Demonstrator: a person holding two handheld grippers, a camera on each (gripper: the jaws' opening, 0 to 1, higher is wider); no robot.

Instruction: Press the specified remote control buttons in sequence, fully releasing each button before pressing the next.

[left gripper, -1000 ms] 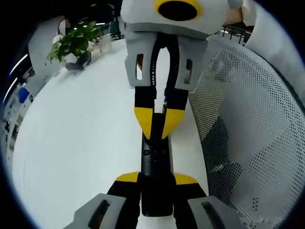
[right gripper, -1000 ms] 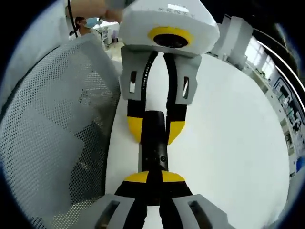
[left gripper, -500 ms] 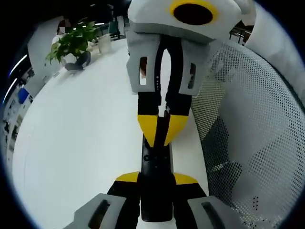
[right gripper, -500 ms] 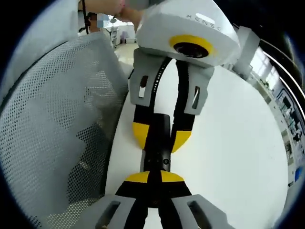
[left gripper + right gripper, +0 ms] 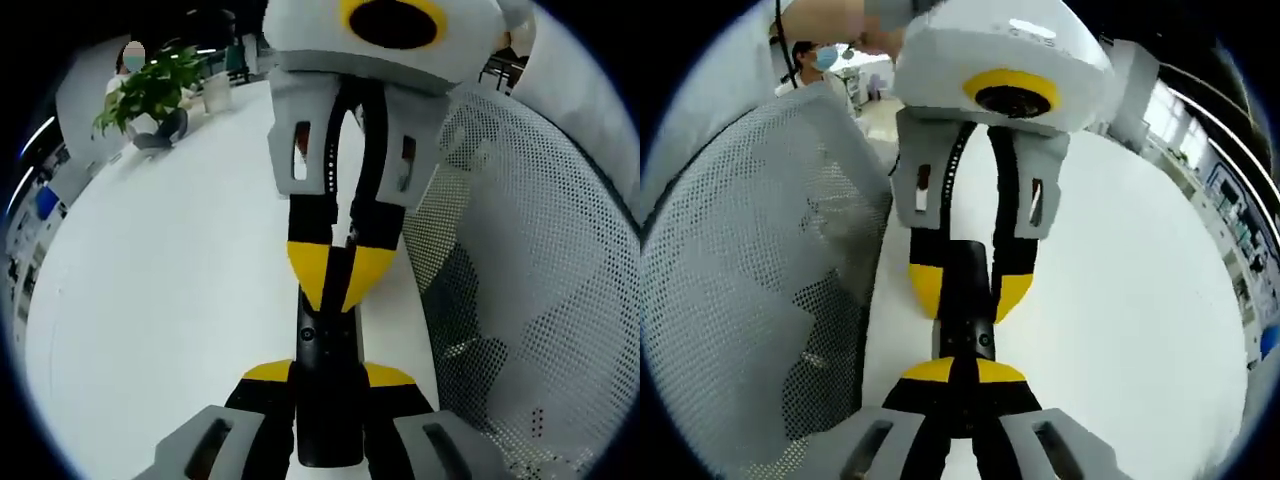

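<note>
Left claw (image 5: 328,372) clamped from both sides on a slim black bar — right claw (image 5: 336,280) facing it tip to tip, jaws nearly closed, pressing down.

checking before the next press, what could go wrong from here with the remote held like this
1. The slim black remote control is clamped by the left gripper at one end only; the right gripper bearing down with closed yellow tips could tilt or slip it.
2. Those tips cover the buttons, so a wrong press seems possible.
3. It sits near the white table edge beside the grey mesh chair; a slip might drop it.
</note>
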